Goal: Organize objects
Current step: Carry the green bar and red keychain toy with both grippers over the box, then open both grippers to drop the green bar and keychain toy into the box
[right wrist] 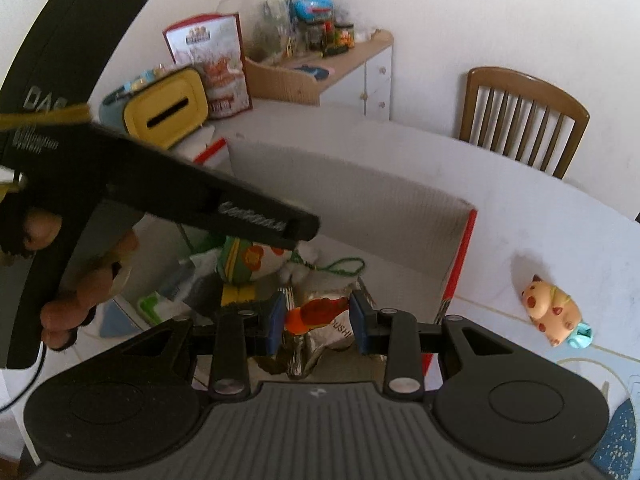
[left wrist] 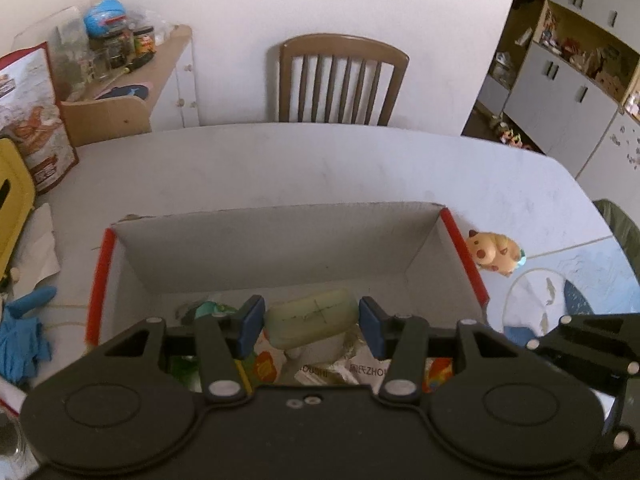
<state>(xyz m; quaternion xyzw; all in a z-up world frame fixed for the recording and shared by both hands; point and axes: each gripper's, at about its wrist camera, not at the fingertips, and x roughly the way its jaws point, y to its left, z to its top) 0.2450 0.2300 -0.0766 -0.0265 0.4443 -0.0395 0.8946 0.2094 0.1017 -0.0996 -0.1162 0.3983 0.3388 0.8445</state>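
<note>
- Left of the cardboard box (left wrist: 280,240), blue gloves (left wrist: 24,332) and a yellow tissue holder (left wrist: 14,200) lie on the table (left wrist: 320,160), seemingly not yet sorted.
- Inside the box, snack packets (right wrist: 320,312) and a pale green pouch (left wrist: 312,320) already sit, so much of the tidying looks done.
- The left gripper (left wrist: 312,324) hangs over the box, its jaws spread either side of the pouch, apparently not pressing it.
- The right gripper (right wrist: 316,320) hovers over the box, released.
- Right of the box, the pig figurine (left wrist: 494,252) lies outside, left to stow.
</note>
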